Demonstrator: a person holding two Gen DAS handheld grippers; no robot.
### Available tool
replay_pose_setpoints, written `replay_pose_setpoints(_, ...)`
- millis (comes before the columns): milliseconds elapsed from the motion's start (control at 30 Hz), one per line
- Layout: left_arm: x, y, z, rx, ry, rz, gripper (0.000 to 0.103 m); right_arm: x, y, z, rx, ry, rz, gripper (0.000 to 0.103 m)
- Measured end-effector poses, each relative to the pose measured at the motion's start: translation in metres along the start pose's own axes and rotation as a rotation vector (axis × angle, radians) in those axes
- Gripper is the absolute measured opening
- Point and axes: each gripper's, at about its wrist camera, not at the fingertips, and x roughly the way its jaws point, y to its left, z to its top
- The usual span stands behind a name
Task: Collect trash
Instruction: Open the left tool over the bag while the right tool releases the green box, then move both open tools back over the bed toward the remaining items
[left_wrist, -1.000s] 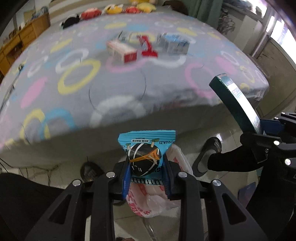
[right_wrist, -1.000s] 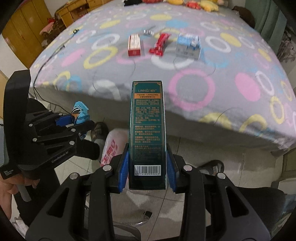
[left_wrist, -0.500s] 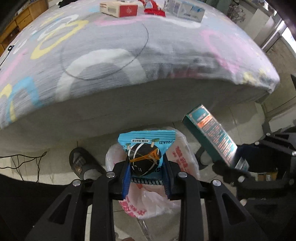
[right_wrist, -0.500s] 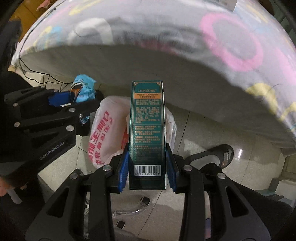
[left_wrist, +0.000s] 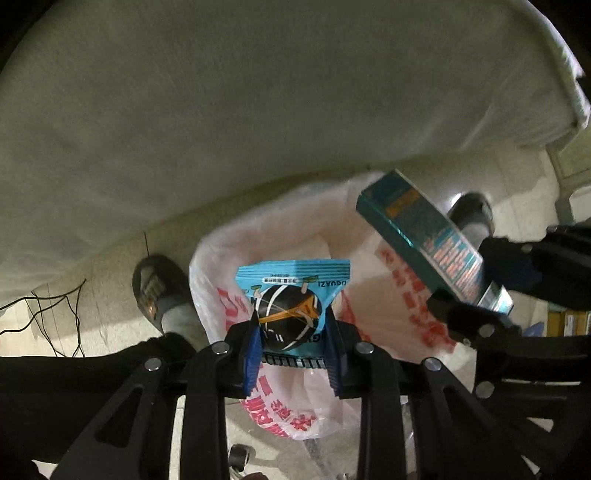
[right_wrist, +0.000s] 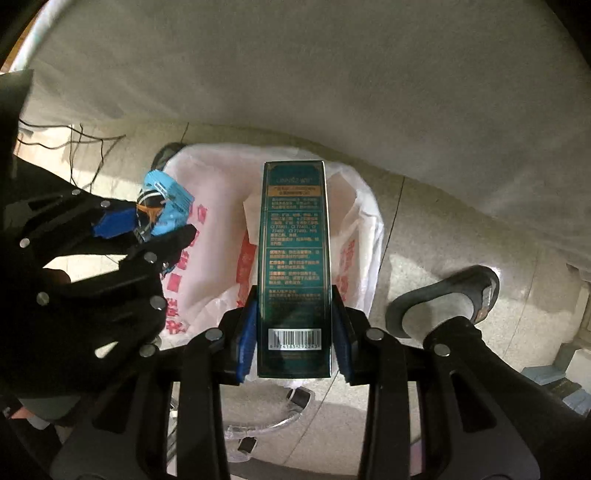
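My left gripper (left_wrist: 293, 332) is shut on a blue snack packet (left_wrist: 291, 299) and holds it over the open mouth of a white plastic bag with red print (left_wrist: 391, 295) on the floor. My right gripper (right_wrist: 294, 332) is shut on a tall dark green box (right_wrist: 294, 251), held over the same bag (right_wrist: 214, 280). The green box also shows in the left wrist view (left_wrist: 432, 251), and the packet in the right wrist view (right_wrist: 166, 210). The inside of the bag is mostly hidden.
The side of the bed (left_wrist: 221, 129) hangs just beyond the bag. A slippered foot (left_wrist: 159, 295) stands left of the bag and another foot (right_wrist: 454, 299) right of it. Black cables (right_wrist: 74, 144) lie on the tiled floor at left.
Both grippers have dropped from the height of the bed top down to the floor and tilted down over the bag. Each still holds its item.
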Motion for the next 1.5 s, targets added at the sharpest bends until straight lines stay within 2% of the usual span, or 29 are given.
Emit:
replay_pose_setpoints(167,0.015,0.007,0.003,-0.035,0.030,-0.021,0.029,0.014,0.000,0.005,0.009,0.024,0.011,0.034)
replay_pose_setpoints(500,0.038,0.010,0.003,-0.059,0.091,-0.004,0.031,0.045,0.000,0.007,0.008,0.092,-0.009,0.035)
replay_pose_setpoints(533,0.039,0.009,0.003,-0.054,0.092,0.003,0.034,0.046,0.000,0.007,0.007,0.091,-0.011,0.037)
replay_pose_setpoints(567,0.039,0.007,0.003,-0.050,0.094,0.006,0.044,0.045,0.001,0.007,0.008,0.093,-0.010,0.039)
replay_pose_setpoints(600,0.039,0.006,0.003,-0.044,0.098,0.008,0.047,0.045,0.001,0.008,0.010,0.094,-0.006,0.045)
replay_pose_setpoints(633,0.039,0.006,0.003,-0.044,0.099,0.015,0.050,0.045,0.001,0.008,0.009,0.093,-0.012,0.046)
replay_pose_setpoints(700,0.038,0.011,0.003,-0.066,0.096,0.027,0.062,0.045,-0.002,0.008,0.019,0.091,-0.009,0.047)
replay_pose_setpoints(767,0.037,0.017,0.003,-0.095,0.100,0.029,0.075,0.043,-0.006,0.007,0.037,0.089,-0.013,0.053)
replay_pose_setpoints(800,0.036,0.019,0.002,-0.100,0.098,0.035,0.078,0.044,-0.008,0.006,0.039,0.085,-0.014,0.055)
replay_pose_setpoints(1133,0.013,0.021,0.005,-0.119,0.035,0.043,0.087,0.016,-0.012,0.003,0.064,0.030,0.000,0.062)
replay_pose_setpoints(1367,-0.026,0.028,0.007,-0.143,-0.077,0.047,0.087,-0.021,-0.016,0.007,0.077,-0.045,0.023,0.062)
replay_pose_setpoints(1500,-0.047,0.021,0.013,-0.120,-0.145,0.042,0.087,-0.052,-0.025,0.011,0.088,-0.099,-0.003,0.062)
